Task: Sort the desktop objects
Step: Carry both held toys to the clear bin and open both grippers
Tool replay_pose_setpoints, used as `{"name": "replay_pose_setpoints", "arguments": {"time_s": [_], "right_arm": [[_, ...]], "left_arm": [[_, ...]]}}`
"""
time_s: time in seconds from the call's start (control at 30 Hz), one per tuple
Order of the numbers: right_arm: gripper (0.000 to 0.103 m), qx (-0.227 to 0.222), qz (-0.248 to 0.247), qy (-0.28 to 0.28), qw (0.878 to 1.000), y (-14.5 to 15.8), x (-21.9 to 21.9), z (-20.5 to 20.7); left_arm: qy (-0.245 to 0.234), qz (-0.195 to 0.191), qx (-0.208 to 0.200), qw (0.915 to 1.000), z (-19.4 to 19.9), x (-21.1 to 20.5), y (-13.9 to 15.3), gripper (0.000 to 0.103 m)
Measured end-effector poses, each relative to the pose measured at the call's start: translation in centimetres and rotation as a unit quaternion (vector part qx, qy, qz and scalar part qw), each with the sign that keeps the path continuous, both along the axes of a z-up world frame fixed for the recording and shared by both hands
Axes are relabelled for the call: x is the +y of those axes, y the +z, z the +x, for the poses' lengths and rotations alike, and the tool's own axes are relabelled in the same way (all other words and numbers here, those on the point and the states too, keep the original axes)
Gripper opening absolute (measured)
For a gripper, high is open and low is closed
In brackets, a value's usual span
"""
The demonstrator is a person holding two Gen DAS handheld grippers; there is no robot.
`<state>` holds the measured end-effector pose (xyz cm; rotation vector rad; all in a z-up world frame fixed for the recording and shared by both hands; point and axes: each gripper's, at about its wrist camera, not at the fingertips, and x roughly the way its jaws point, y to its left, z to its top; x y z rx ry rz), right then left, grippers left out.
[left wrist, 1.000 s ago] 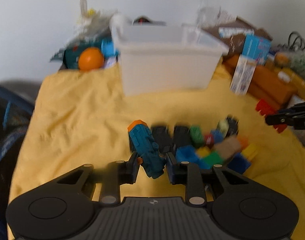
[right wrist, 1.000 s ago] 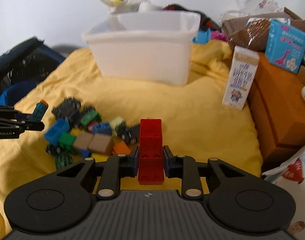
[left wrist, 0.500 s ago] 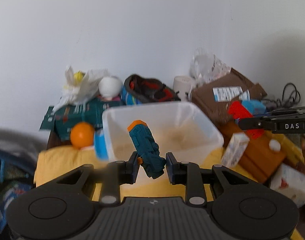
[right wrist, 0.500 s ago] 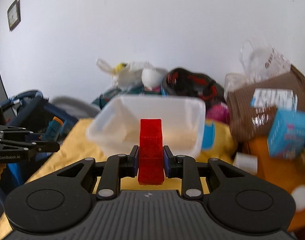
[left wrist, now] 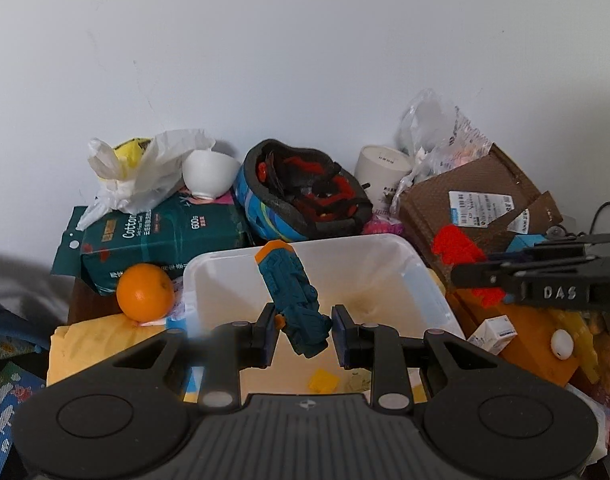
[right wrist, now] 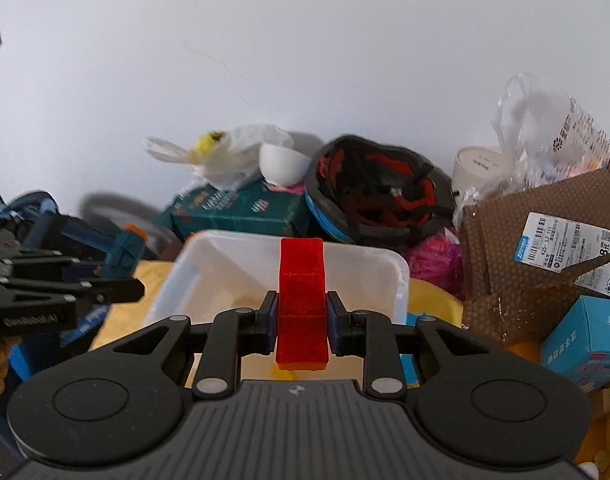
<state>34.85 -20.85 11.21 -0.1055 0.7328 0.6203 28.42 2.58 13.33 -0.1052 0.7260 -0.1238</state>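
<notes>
- Left gripper [left wrist: 304, 334]: jaws clamped on teal toy [left wrist: 293, 296], orange cap tilted up-left, held over white bin [left wrist: 433, 292].
- Right gripper [right wrist: 301, 322]: jaws clamped on red block [right wrist: 302, 300], upright, above the bin's near rim.
- Yellow piece [left wrist: 323, 382] lies on bin floor.
- Orange [left wrist: 145, 298] left of bin; helmet [left wrist: 301, 196] behind it.
</notes>
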Motion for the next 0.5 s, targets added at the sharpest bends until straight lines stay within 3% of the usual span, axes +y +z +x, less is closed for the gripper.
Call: {"name": "replay_pose_setpoints", "arguments": {"time_s": [0.13, 0.17, 0.2, 0.27, 0.3, 0.5], "right_arm": [[0.027, 0.016, -0.016, -0.006, 1.000, -1.4, 0.5, 1.1], [0.027, 0.021, -0.017, -0.007, 1.000, -1.7, 0.5, 1.3], [0.029, 0.025, -0.018, -0.009, 0.999, -2.0, 0.6, 1.5], [0.042, 0.026, -0.024, -0.012, 0.999, -2.5, 0.8, 1.7], [0.058, 0.021, -0.027, -0.015, 0.999, -2.6, 0.9, 1.7], [0.057, 0.003, -0.012, -0.004, 1.000, -2.9, 0.2, 0.0]], "left_arm": [[0.010, -0.001, 0.015, 0.9998, 0.9, -0.1, -1.0, 0.032], [0.017, 0.004, 0.017, 0.9997, 1.1, -0.1, -1.2, 0.037], [0.025, 0.008, 0.017, 0.9995, 1.2, -0.1, -1.5, 0.049], [0.035, 0.006, 0.014, 0.9993, 1.0, 0.1, -1.8, 0.057], [0.037, 0.004, 0.011, 0.9993, 0.9, 0.3, -1.9, 0.057], [0.038, 0.001, -0.014, 0.9992, -2.8, 1.4, -2.8, 0.057]]}}
